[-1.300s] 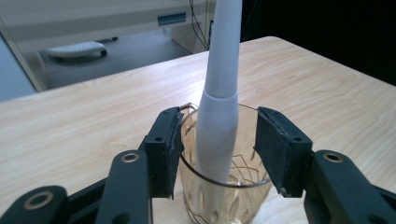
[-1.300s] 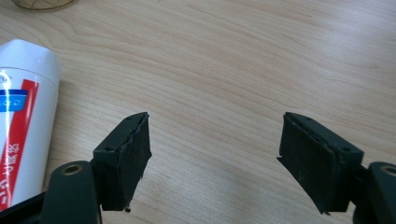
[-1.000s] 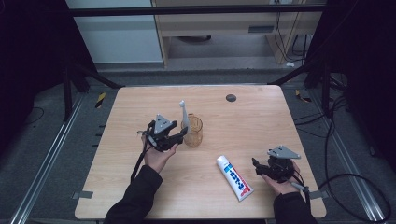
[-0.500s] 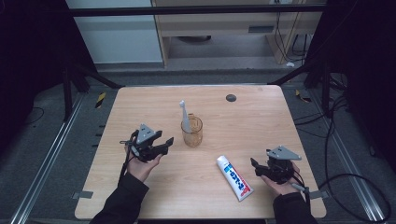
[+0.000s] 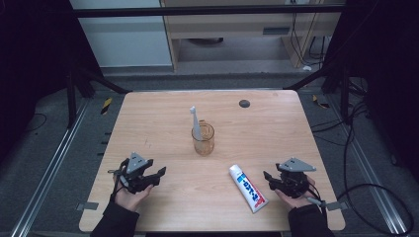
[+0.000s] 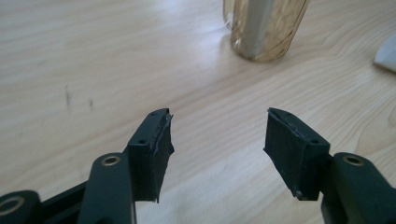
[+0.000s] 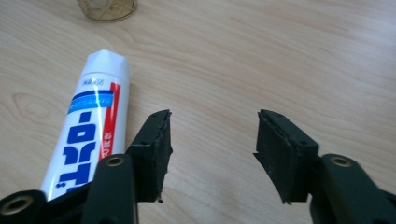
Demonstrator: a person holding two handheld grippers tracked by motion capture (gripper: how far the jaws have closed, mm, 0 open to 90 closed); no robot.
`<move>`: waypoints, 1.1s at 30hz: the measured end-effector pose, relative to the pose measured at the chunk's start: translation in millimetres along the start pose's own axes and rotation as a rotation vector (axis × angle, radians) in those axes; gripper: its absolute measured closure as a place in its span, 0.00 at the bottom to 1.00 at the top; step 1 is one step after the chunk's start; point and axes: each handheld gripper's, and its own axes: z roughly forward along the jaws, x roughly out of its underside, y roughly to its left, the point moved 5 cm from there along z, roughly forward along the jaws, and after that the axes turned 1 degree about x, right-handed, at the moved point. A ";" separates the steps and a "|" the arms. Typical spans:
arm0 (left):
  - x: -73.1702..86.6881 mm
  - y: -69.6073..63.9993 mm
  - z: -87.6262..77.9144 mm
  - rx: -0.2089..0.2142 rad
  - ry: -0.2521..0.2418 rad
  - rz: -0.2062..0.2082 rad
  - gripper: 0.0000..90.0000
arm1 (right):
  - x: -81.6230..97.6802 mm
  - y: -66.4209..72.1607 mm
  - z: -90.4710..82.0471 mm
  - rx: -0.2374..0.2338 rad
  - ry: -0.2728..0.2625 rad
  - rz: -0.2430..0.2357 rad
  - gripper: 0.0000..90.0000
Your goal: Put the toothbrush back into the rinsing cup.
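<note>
The left gripper (image 5: 159,174) sits near the table's front left corner with its jaws apart and nothing between them; they have just been opening. Compared with a second ago, when this gripper was at the cup (image 5: 203,140) beside the toothbrush (image 5: 195,123), it is now drawn back toward the person and well apart from both. The toothbrush stands free in the cup, so the placing step appears complete.

The right gripper (image 5: 267,177) rests near the front right corner. Its jaws have just been closing, yet they stand apart over bare wood with nothing gripped. The toothpaste tube (image 7: 88,126) lies just beside its left jaw, untouched, and is probably the next item to handle.

The toothbrush's long axis runs near upright, leaning slightly left in the high view, upper end above the rim. The tube lies flat on the table (image 5: 148,118), its long axis slanting from near the cup toward the front edge.
</note>
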 end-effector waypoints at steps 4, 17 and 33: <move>14.1 4.2 -8.4 -0.035 0.026 -0.004 0.44 | 3.2 6.2 -0.6 -0.038 0.039 0.003 0.59; 38.0 21.3 -4.4 -0.076 0.059 -0.001 0.45 | 15.8 24.3 3.1 -0.111 0.162 -0.066 0.86; 45.8 42.4 2.4 -0.098 0.090 -0.044 0.44 | 24.7 35.7 6.5 -0.187 0.224 -0.078 0.98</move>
